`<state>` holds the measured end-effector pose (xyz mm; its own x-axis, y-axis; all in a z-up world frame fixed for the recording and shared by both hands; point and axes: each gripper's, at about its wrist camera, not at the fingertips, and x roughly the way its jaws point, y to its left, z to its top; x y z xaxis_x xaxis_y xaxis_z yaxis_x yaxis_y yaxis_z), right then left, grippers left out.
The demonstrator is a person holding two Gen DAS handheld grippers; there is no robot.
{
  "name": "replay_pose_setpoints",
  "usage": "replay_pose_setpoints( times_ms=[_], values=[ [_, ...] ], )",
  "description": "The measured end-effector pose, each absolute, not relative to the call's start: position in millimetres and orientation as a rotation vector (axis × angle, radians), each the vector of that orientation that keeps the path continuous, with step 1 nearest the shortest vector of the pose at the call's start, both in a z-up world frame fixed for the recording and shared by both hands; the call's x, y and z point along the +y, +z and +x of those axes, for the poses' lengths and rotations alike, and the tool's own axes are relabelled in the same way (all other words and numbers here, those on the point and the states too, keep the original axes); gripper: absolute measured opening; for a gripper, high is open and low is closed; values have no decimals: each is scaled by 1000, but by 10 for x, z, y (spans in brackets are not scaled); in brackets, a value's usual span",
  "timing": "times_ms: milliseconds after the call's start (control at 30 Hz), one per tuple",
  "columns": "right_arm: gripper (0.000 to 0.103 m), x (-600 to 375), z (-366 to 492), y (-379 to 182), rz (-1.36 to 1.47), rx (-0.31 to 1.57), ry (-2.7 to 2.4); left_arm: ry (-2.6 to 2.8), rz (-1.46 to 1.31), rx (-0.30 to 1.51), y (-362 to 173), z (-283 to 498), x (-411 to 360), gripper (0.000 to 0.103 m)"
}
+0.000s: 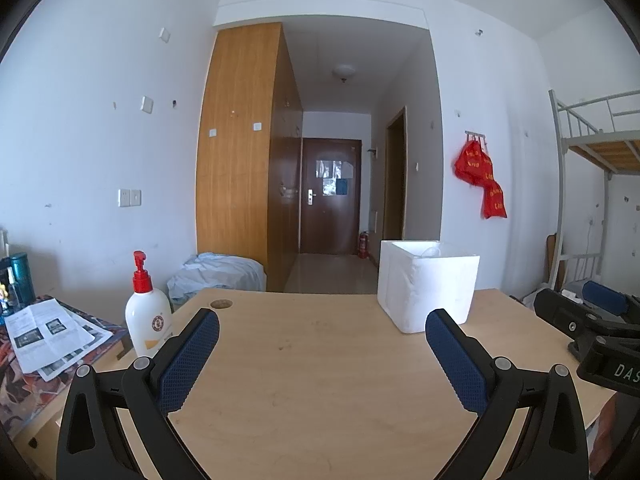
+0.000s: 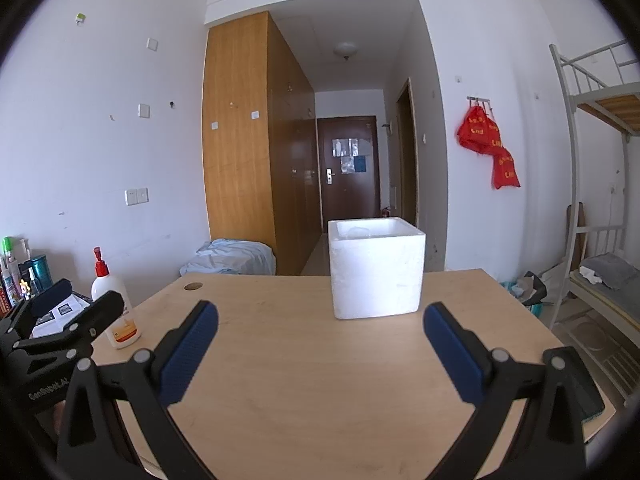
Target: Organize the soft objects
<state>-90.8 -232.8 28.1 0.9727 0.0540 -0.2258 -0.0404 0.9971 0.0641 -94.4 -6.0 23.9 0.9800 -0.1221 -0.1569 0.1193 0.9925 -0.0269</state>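
Holding left gripper [image 1: 322, 334] and right gripper [image 2: 320, 330] low over near edge of light wooden desk [image 1: 312, 364], both spread wide, both gripping nothing. White square foam box [image 2: 376, 272] is sitting far on desk, right of centre; something pale is showing inside, too unclear to name. No soft objects are lying on desktop, so you are likely either finished or not started. White pump bottle with red top [image 1: 146, 312] is standing at left edge.

Both wrist views low over desk [image 1: 320, 360], sharing foam box [image 2: 376, 272]
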Motion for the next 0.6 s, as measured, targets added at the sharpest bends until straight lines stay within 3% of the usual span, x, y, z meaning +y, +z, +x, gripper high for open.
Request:
replay_pose_setpoints(
  times_ms=[600],
  values=[
    [103, -2347, -723, 342, 53, 234, 51, -103, -11, 164, 264, -735, -60, 103]
  ],
)
